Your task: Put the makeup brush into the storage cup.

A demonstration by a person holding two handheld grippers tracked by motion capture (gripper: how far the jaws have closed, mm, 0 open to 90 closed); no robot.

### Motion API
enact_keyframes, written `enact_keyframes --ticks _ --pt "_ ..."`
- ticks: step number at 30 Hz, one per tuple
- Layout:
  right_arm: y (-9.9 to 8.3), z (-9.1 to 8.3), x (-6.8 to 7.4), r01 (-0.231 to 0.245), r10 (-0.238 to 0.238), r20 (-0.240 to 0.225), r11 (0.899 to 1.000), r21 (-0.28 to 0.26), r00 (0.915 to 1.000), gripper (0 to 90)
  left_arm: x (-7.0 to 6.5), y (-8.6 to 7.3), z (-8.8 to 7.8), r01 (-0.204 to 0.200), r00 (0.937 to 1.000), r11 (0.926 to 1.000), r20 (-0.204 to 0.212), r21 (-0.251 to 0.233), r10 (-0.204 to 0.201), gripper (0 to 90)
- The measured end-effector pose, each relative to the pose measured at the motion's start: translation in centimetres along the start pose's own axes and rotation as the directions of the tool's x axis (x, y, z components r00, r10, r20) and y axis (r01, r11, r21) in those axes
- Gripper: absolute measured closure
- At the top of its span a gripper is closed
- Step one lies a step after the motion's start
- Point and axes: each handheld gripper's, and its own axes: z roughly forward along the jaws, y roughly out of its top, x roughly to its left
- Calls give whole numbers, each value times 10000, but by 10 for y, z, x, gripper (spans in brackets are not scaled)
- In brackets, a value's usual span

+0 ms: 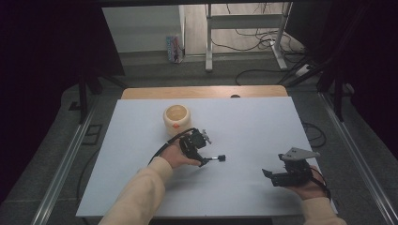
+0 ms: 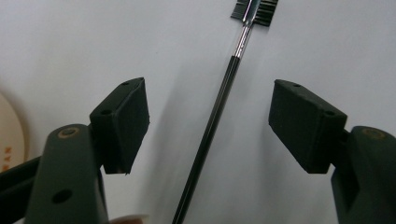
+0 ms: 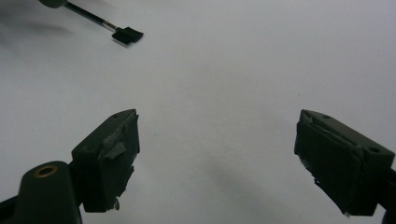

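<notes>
A thin black brush (image 1: 217,158) with a short bristle head lies on the white table (image 1: 244,126). My left gripper (image 1: 206,153) sits low over it, pointing right. In the left gripper view the brush handle (image 2: 212,126) runs up between the two pads (image 2: 123,121) with a gap on each side, and the bristle head (image 2: 254,9) lies beyond the tips. The left gripper (image 2: 210,121) is open. My right gripper (image 1: 274,167) rests near the table's front right, pointing left, open (image 3: 217,154) with nothing between its jaws. The brush head (image 3: 127,35) lies ahead of it at upper left.
A cream round jar (image 1: 177,119) with an orange spot stands behind the left hand; its edge (image 2: 9,135) shows at the left of the left gripper view. Bare white surface (image 1: 253,136) lies between the two grippers. Cables and metal frame legs (image 1: 209,42) are on the floor beyond.
</notes>
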Motion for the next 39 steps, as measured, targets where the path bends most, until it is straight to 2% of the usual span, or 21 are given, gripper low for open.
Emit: enact_keyframes --ticks 9,22,29,33,34,39 --pt "-1 -1 -1 -76 76 24 10000 -27 10000 143 -3 7 6 -171 9999 9995 13 262 171 321" --pt "0 0 -1 -34 34 25 10000 21 10000 143 -5 8 11 -249 9996 9992 127 301 245 364" --pt "-1 -1 -1 -38 38 42 10000 16 10000 143 -6 10 18 -379 9991 9980 210 508 369 438" --pt "-1 -1 -2 -64 65 38 10000 -5 10000 143 -7 11 20 -456 9988 9973 210 573 445 505" --pt "-1 -1 -2 -57 57 36 10000 -20 10000 143 -7 11 21 -481 9987 9971 207 590 470 545" --pt "-1 -1 -1 -38 38 48 10000 -1 10000 143 -8 11 21 -600 9975 9965 407 574 577 623"
